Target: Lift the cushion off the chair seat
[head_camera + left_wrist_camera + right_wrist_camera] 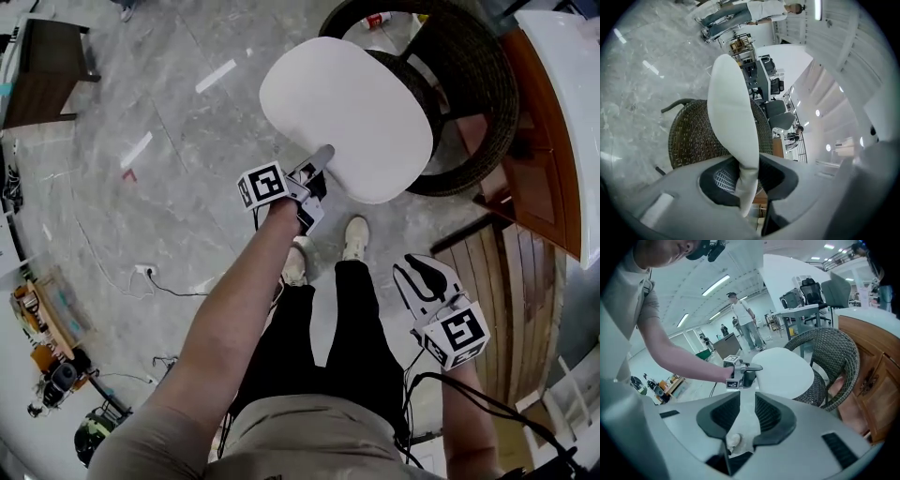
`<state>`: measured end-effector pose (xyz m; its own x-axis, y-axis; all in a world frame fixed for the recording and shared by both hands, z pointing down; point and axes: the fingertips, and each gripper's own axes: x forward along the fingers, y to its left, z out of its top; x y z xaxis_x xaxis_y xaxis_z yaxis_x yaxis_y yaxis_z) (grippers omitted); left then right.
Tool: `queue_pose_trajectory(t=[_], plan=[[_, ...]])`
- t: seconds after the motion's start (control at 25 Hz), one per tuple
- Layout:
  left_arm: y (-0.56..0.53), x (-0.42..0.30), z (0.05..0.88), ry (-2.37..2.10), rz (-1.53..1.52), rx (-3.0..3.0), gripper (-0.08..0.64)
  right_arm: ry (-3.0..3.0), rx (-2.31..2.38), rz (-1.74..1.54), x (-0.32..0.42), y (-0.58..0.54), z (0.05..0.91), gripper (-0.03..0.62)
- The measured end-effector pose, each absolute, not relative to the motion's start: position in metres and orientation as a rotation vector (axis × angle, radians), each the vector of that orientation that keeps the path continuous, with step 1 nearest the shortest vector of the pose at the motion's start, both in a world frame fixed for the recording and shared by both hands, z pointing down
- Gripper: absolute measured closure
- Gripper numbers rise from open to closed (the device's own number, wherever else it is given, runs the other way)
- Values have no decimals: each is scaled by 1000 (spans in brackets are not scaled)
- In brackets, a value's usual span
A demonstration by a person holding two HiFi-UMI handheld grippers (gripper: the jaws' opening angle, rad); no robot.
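Left claw [317,169] on cushion [352,108] above chair [483,84]

The cushion [347,117] is hiding most of the seat of the wicker chair [487,84], whose rim is running off the head view's top edge; the worktop [567,94] is getting cropped at right.

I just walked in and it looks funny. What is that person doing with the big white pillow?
A person is taking a white cushion off a wicker chair, with a handheld gripper in each hand. The left gripper is clamped on the cushion's near edge. The cushion looks lifted off the seat and is held up in the air over the chair. The right gripper is open with nothing in it, held back by the person's side.
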<state>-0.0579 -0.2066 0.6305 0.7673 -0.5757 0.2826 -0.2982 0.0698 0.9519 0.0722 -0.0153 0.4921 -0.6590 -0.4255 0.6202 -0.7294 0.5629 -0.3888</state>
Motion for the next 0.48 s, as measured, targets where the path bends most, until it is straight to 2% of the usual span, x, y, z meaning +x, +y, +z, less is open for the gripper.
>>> queue_pose_trajectory(t=[0.48], plan=[[-135,-140,507,-727,-254,1597,463,-2381,988,725,25,9,405,499]])
